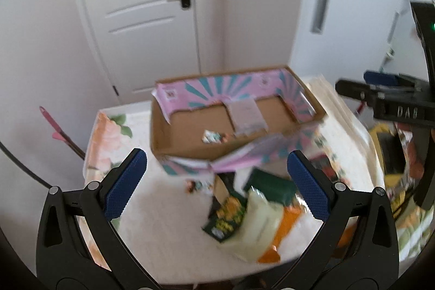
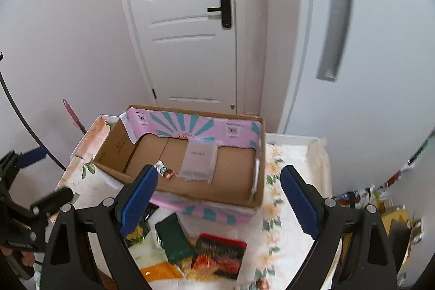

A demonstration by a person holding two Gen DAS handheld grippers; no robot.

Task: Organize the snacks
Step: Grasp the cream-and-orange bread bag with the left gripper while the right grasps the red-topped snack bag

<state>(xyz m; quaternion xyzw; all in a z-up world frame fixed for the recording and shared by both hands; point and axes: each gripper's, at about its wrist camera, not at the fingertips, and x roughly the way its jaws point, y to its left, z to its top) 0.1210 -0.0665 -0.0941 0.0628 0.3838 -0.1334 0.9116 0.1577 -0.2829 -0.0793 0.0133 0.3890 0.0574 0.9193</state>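
Note:
An open cardboard box [image 1: 190, 137] with pink and teal flaps sits on the table; it also shows in the right wrist view [image 2: 231, 181]. Inside lie a small colourful snack packet [image 1: 214, 137] [image 2: 164, 171] and a pale flat pack [image 2: 199, 161]. In front of the box lies a heap of snacks: a dark green pack [image 1: 269, 185] [image 2: 174, 241], a green-yellow packet [image 1: 227, 216], a pale bag with orange [image 1: 258, 227], a red-black packet [image 2: 220, 254]. A small snack [image 1: 198, 185] lies alone. My left gripper [image 1: 217, 181] is open above the heap. My right gripper [image 2: 218, 205] is open above the box's front edge.
The table has a floral cloth [image 2: 293, 208]. A white door [image 2: 187, 26] and walls stand behind. Clutter with a yellow item [image 1: 388, 154] lies right of the table. A pink-handled tool [image 1: 57, 132] leans at the left. The right gripper shows in the left wrist view [image 1: 380, 97].

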